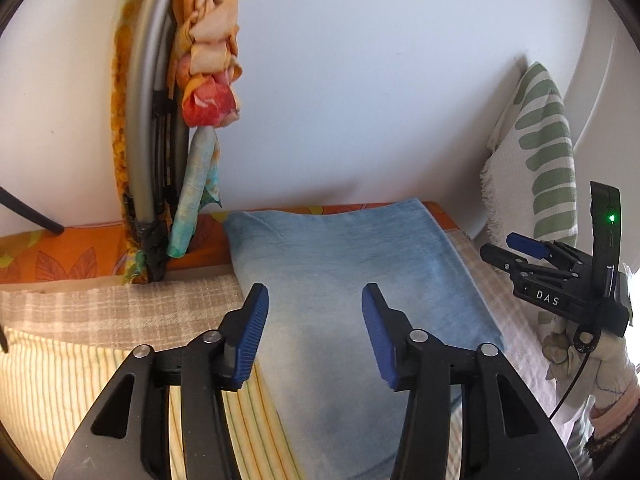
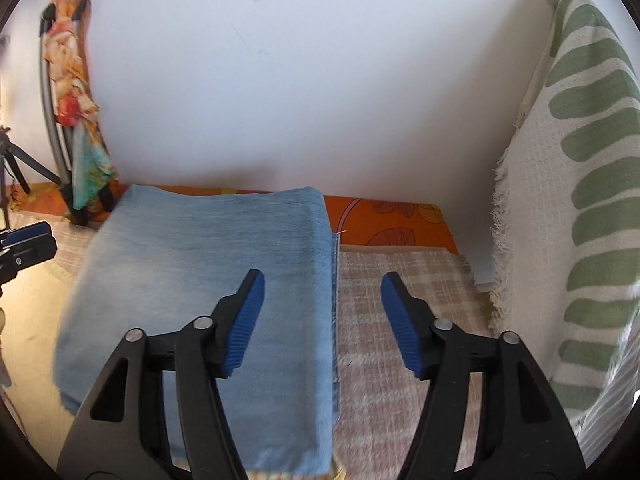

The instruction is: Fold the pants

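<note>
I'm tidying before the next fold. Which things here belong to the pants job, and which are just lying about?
Belong to the job:
- pants, folded flat on the bed
- left gripper, open above the pants
- right gripper, open over the pants' right edge

Just lying about:
- checked blanket
- orange sheet
- green-patterned throw
- floral cloth on a frame
- tripod

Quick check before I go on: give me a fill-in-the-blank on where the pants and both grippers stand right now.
The folded pants are light ____. Both the left gripper and the right gripper are ____, holding nothing. The blanket under the pants has a ____ pattern. Behind the pants runs an ____ cushion.

Missing words: blue; open; checked; orange
</note>
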